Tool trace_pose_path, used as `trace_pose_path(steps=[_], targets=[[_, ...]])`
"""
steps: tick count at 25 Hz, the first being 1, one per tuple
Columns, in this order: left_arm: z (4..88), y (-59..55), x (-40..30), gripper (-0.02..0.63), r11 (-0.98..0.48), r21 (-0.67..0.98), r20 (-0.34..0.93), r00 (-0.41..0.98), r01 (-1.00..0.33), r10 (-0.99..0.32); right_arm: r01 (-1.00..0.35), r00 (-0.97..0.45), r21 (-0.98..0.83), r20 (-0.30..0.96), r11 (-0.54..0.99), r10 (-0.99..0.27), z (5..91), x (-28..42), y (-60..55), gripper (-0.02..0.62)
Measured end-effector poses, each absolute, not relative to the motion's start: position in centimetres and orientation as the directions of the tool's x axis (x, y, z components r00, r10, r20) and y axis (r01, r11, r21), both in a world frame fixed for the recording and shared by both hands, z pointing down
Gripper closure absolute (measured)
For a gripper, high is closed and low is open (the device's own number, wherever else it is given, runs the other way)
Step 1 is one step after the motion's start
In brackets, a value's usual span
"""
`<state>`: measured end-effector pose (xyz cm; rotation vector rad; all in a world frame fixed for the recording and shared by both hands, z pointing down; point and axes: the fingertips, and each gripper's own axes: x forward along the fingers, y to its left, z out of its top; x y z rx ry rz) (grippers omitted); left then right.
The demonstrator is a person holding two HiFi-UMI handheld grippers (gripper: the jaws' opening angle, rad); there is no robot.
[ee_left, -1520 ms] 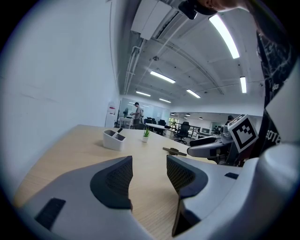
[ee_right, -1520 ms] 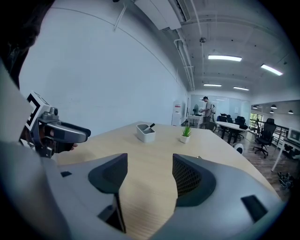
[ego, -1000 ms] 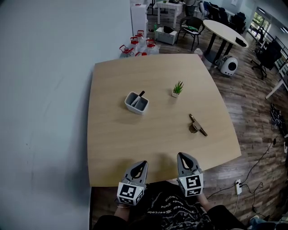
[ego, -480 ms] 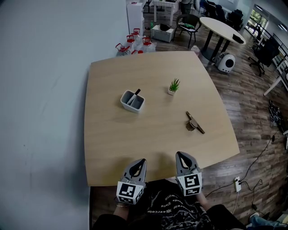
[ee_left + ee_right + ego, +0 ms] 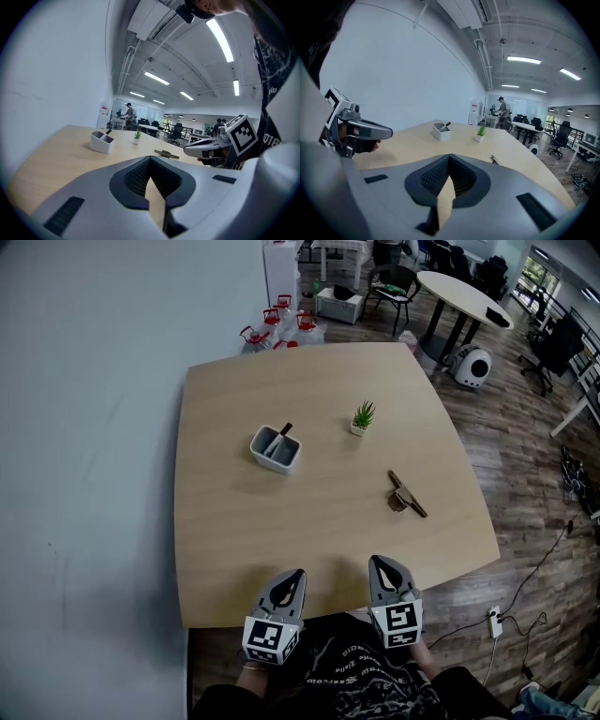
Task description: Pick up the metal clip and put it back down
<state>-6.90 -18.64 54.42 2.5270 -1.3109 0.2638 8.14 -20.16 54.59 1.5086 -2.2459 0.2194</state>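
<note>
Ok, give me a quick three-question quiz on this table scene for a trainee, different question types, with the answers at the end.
1. True or false: the metal clip lies on the table, nearer the right gripper than the left gripper.
2. Pick one. The jaws of both grippers are: A) wide open, B) shut with nothing between them, C) shut on the clip.
3. Short answer: in the head view, what stands on the table to the left of the plant?

Key: 1 true. 2 B. 3 the white holder, with a dark stick-like thing in it.
</note>
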Motion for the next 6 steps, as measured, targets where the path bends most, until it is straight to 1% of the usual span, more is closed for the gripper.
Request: trace_pose_path(steps=[6], targets=[[54.52, -19.15, -6.79, 0.598, -0.551, 0.165, 0.290, 0.574, -0.818, -0.766, -0.907, -0.326, 0.105, 0.440, 0.409, -0.837, 54.66, 7.96, -20.63, 0.583]])
